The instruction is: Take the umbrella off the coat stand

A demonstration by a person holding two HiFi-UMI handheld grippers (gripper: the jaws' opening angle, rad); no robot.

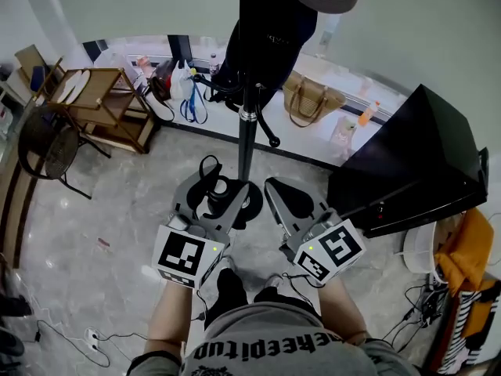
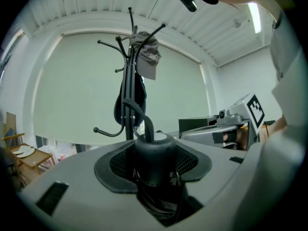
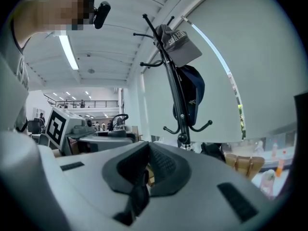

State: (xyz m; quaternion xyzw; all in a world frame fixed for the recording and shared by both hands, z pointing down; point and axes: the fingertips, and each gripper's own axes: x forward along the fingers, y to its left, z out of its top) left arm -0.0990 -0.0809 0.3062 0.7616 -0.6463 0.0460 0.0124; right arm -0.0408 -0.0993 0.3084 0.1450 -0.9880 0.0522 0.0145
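Observation:
A folded black umbrella (image 2: pixel 155 163) stands end-on between the pads of my left gripper (image 2: pixel 154 153), which is shut on it. Its strap loop (image 1: pixel 208 165) curls up above the jaws of the left gripper (image 1: pixel 218 198). The black coat stand (image 1: pixel 247 135) rises just beyond both grippers, its pole (image 2: pixel 127 107) apart from the umbrella. A grey cap (image 2: pixel 147 54) and a dark bag (image 3: pixel 192 97) hang on it. My right gripper (image 3: pixel 143 163) is shut and holds nothing; in the head view the right gripper (image 1: pixel 286 198) sits beside the stand's base.
A large black case (image 1: pixel 415 163) stands at the right. A wooden trolley (image 1: pixel 102 100) and a chair (image 1: pixel 47 143) are at the left. A tan handbag (image 1: pixel 309 100) leans by the wall behind the stand. Cables (image 1: pixel 86 339) lie on the floor.

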